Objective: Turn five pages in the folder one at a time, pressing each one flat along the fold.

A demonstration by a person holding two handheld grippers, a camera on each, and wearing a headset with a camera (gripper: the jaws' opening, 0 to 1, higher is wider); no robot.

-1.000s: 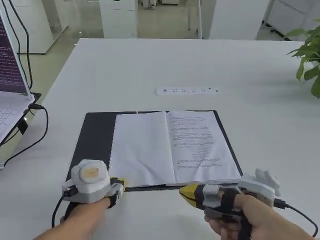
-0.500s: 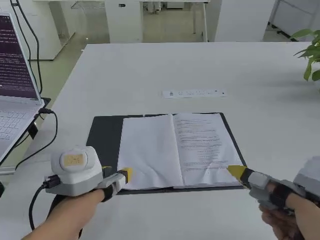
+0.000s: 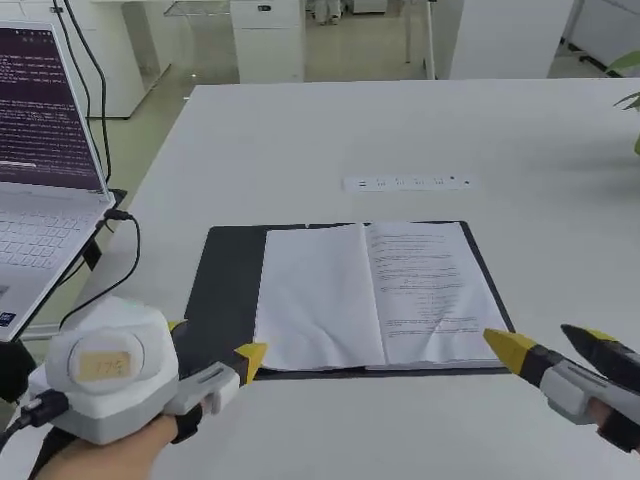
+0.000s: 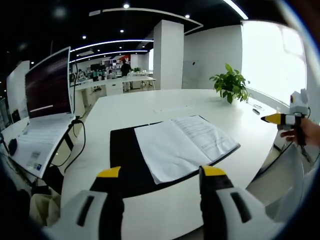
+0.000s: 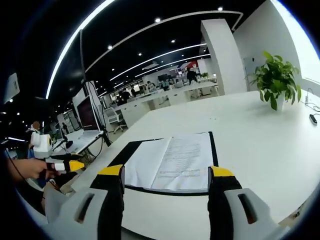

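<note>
A black folder point(image 3: 226, 290) lies open and flat on the white table, with a blank page point(image 3: 315, 295) on the left and a printed page point(image 3: 430, 290) on the right. My left gripper point(image 3: 212, 342) hovers open just off the folder's near left corner, touching nothing. My right gripper point(image 3: 548, 342) is open beside the near right corner, clear of the page. In the left gripper view the folder point(image 4: 175, 145) lies ahead of the open left gripper point(image 4: 161, 172). The right gripper view shows the folder point(image 5: 170, 162) beyond the open right gripper point(image 5: 166, 171).
An open laptop point(image 3: 40, 180) stands at the left with a black cable point(image 3: 120, 250) trailing from it. A white power strip point(image 3: 405, 183) lies behind the folder. A potted plant point(image 4: 231, 86) stands at the table's far right. The table edge point(image 3: 400, 440) runs near me.
The right gripper has swung from the folder's near edge out to the right corner, and its jaws now stand apart. The left gripper has drawn back toward me. The head camera has shifted.
</note>
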